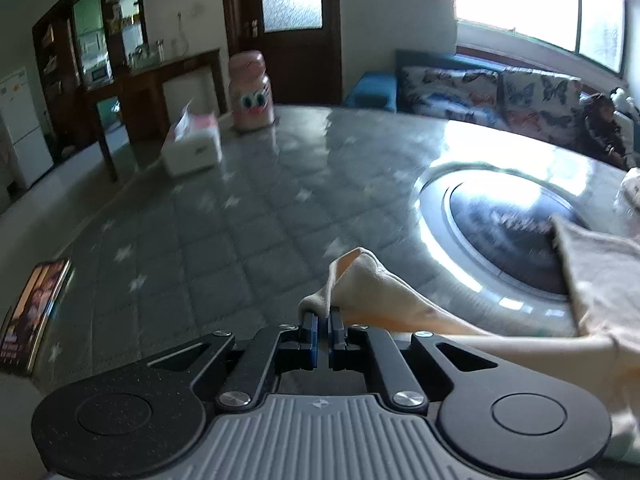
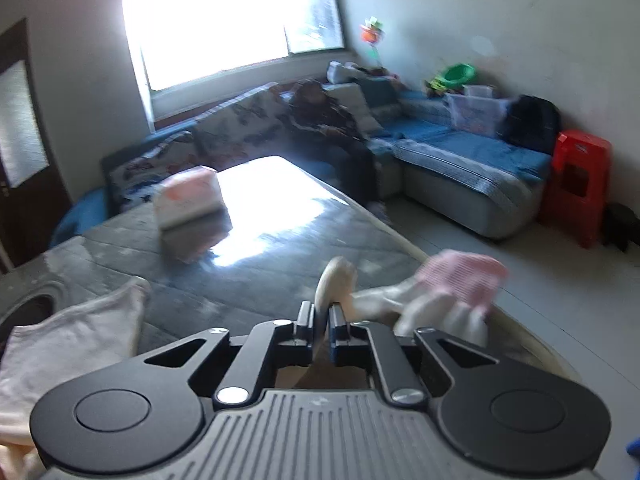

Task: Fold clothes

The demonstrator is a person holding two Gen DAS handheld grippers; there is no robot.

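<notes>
The left gripper point(image 1: 323, 317) pinches one end of a cream garment point(image 1: 400, 300). The right gripper point(image 2: 320, 316) pinches another part of its edge, so the cloth stretches between them above the table point(image 1: 240, 220).

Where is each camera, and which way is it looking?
Left wrist: sits on the left gripper, looking along its fingers across the table toward a cabinet and door; the gripper, shut on cream cloth, is all that shows of the rig.
Right wrist: sits on the right gripper, looking over the table toward the window and sofa; the gripper pinches cloth.
Shared: the table, the tissue box, the cloth, the window and the sofa.
</notes>
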